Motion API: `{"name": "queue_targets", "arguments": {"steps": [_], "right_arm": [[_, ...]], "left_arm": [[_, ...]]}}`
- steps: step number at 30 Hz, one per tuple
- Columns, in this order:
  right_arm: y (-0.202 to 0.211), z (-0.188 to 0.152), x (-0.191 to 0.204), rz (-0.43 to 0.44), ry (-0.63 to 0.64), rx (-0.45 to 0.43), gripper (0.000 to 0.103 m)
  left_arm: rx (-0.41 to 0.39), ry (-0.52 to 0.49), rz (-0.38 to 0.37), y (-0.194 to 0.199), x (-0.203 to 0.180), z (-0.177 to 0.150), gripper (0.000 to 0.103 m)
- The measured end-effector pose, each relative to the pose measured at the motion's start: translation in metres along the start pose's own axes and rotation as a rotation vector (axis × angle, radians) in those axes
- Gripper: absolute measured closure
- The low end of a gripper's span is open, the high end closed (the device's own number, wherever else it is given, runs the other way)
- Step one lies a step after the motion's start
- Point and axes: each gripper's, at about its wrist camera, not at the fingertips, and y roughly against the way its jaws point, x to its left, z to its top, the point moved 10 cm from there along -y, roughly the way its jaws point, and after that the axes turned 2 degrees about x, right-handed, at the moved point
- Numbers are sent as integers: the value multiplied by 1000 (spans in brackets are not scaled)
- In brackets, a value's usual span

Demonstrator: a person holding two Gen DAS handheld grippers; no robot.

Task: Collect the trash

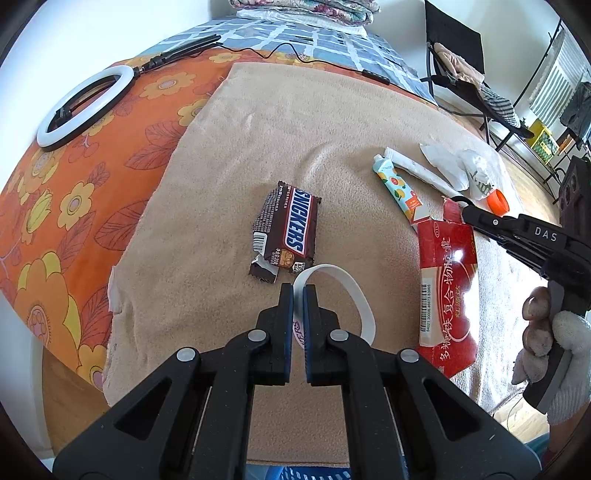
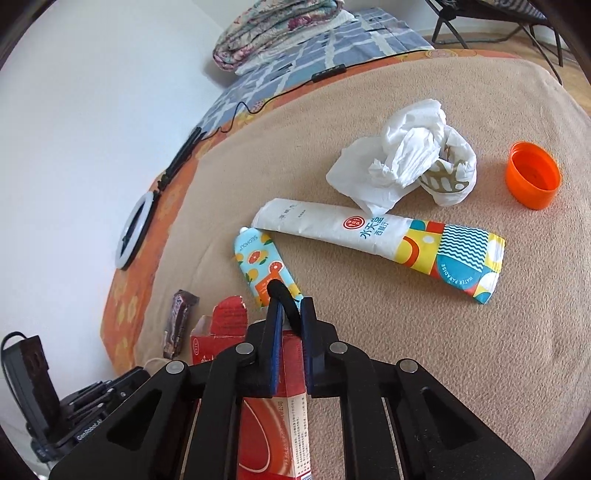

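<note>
Left gripper (image 1: 298, 291): we clamp a white band (image 1: 364, 310).
Right gripper (image 2: 291, 306): we pinch a black loop (image 2: 282, 295) above the red carton (image 2: 273, 424).

Bedroom in a home, as I read it.
I see a bed (image 1: 92, 155) with an orange floral sheet, a folded quilt (image 2: 273, 26) at its head, a beige blanket (image 2: 424, 332) and a ring light (image 1: 79, 107).

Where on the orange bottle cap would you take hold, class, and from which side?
Grip the orange bottle cap by its thin rim wall, coming from above with one finger inside the opening and one outside. It lies open side up and tilted, apart from the crumpled tissue, so the rim is likely the easiest edge to pinch.
</note>
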Motion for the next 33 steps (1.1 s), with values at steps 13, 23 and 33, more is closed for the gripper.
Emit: {"name": "queue_targets", "arguments": {"steps": [13,23,33], "right_arm": [[18,5,-40,-128,-14,-20,95],[19,10,-64,-90,-105,-16,86],[16,15,-75,-58,-167,-32,75]], "left_arm": [[1,-1,-1,2,-1,0,100],[7,-6,-2,0,-6,-3,100],[11,-7,-4,-1,-7,-2,100]]}}
